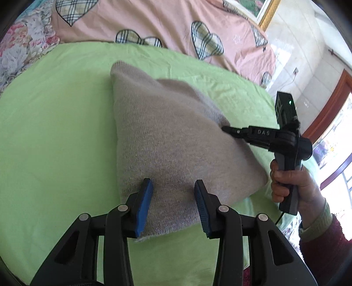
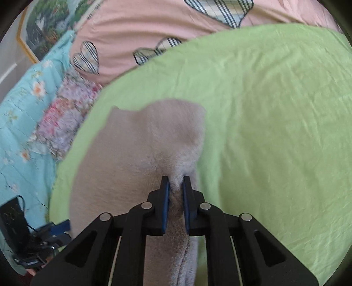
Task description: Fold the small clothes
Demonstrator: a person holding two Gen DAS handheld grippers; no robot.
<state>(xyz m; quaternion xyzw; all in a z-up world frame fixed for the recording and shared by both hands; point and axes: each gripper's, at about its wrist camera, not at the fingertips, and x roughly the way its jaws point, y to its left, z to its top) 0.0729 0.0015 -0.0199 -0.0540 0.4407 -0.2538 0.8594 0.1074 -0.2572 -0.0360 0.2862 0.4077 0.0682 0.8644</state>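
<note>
A beige knitted garment (image 1: 167, 140) lies on the green sheet (image 1: 55, 132). In the left wrist view my left gripper (image 1: 173, 187) is open, its blue pads on either side of the garment's near edge. My right gripper (image 1: 228, 129) shows at the right of that view, pinching the garment's right edge and lifting it into a ridge. In the right wrist view my right gripper (image 2: 175, 179) is shut on a fold of the garment (image 2: 143, 149), which runs back between the fingers. The left gripper (image 2: 50, 235) shows dimly at the lower left there.
The green sheet (image 2: 275, 121) covers the bed. A pink quilt with plaid hearts (image 1: 154, 19) lies behind it. Floral bedding (image 2: 26, 105) lies to one side. A framed picture (image 2: 44, 28) hangs on the wall. A doorway (image 1: 330, 114) is at the right.
</note>
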